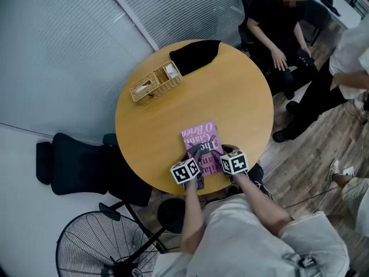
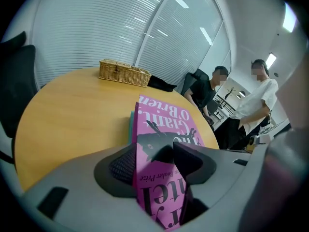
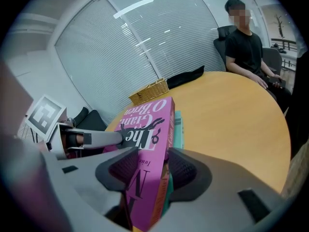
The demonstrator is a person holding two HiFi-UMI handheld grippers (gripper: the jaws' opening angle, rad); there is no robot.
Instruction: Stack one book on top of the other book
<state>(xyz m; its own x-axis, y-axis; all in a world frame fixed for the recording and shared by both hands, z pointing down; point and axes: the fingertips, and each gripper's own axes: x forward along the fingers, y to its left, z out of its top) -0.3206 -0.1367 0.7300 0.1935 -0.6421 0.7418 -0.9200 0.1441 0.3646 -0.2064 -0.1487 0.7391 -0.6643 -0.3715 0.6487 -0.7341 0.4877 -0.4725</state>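
Observation:
A pink book (image 1: 202, 138) lies at the near edge of the round wooden table (image 1: 173, 117), its title facing up. Under it a teal book (image 2: 131, 124) shows only as a thin edge, also seen in the right gripper view as the teal book (image 3: 178, 129). My left gripper (image 1: 198, 154) grips the pink book's near left side; in its own view the left gripper (image 2: 154, 161) has its pads against the pink book (image 2: 164, 129). My right gripper (image 1: 217, 152) clamps the near right side, and the right gripper (image 3: 152, 168) presses on the pink book (image 3: 147, 129). Whether the pink book rests fully on the teal one I cannot tell.
A wicker basket (image 1: 155, 83) and a black cloth (image 1: 195, 53) sit at the table's far side. A seated person (image 1: 277, 27) and a standing person (image 1: 351, 56) are beyond the table on the right. A black chair (image 1: 75, 163) and a floor fan (image 1: 98, 247) stand at the left.

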